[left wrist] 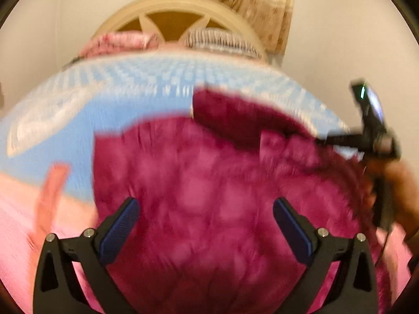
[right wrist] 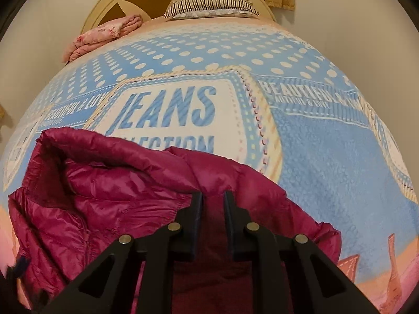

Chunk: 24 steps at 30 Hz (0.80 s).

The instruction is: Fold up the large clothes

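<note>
A magenta quilted puffer jacket (left wrist: 214,183) lies on the bed's blue and pink blanket (left wrist: 131,104). My left gripper (left wrist: 205,217) is open just above the jacket's body, with nothing between its blue pads; this view is blurred. My right gripper (right wrist: 212,201) is shut on a fold of the jacket (right wrist: 117,191) at its right side, with dark red cloth pinched between the fingers. The right gripper also shows at the right edge of the left wrist view (left wrist: 377,141), at the jacket's far side.
The blanket (right wrist: 327,144) covers the whole bed and bears a "JEANS COLLECTION" print. A striped pillow (right wrist: 212,5) and a folded pink floral cloth (right wrist: 104,36) lie by the cream headboard (right wrist: 110,2). A patterned curtain (left wrist: 262,2) hangs behind.
</note>
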Motion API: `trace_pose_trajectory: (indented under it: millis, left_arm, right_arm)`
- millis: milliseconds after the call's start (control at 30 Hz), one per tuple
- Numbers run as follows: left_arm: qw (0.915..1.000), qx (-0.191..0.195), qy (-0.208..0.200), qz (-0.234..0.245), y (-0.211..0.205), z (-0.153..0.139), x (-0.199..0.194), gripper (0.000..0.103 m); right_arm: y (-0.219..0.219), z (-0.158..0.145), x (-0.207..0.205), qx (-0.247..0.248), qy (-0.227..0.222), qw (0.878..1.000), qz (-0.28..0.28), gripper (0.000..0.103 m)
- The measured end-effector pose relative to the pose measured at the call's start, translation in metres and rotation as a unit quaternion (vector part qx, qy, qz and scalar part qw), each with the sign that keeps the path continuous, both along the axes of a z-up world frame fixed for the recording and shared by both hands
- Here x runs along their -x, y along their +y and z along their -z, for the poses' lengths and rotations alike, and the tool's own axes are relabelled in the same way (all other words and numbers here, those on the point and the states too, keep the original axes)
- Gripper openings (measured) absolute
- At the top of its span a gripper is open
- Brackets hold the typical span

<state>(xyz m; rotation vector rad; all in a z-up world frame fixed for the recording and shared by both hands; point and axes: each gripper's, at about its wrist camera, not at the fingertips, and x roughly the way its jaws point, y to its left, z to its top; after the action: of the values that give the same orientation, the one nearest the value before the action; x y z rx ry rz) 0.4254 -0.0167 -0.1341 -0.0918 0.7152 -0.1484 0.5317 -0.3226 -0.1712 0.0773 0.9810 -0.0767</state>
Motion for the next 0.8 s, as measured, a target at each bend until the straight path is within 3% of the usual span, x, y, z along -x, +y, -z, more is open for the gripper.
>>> trace_pose_trajectory:
  millis: [200, 367, 533, 633, 800]
  left_arm:
    - [0.9993, -0.013, -0.032, -0.012, -0.006, -0.048, -0.076, 0.103]
    - [0.9968, -0.076, 0.021, -0.008, -0.03, -0.01, -0.13, 0.103]
    - [0.9907, -0.116, 0.062, -0.036, -0.023, 0.025, -0.124, 0.103]
    - [0.9854, -0.13, 0.104, -0.034, -0.021, 0.055, -0.116, 0.103]
    - [0.9878, -0.112, 0.104, -0.031, -0.013, 0.064, -0.111, 0.103]
  right_arm:
    - [-0.003, 0.006, 0.002, -0.013, -0.007, 1.0, -0.007, 0.017]
    - [-0.007, 0.012, 0.004, -0.026, -0.01, 1.0, -0.006, 0.017]
    - [-0.01, 0.017, 0.005, -0.021, -0.002, 1.0, -0.009, 0.017]
    - [-0.016, 0.022, 0.005, -0.022, 0.006, 1.0, -0.002, 0.017]
    - [-0.021, 0.023, 0.01, -0.028, -0.001, 1.0, 0.006, 0.017]
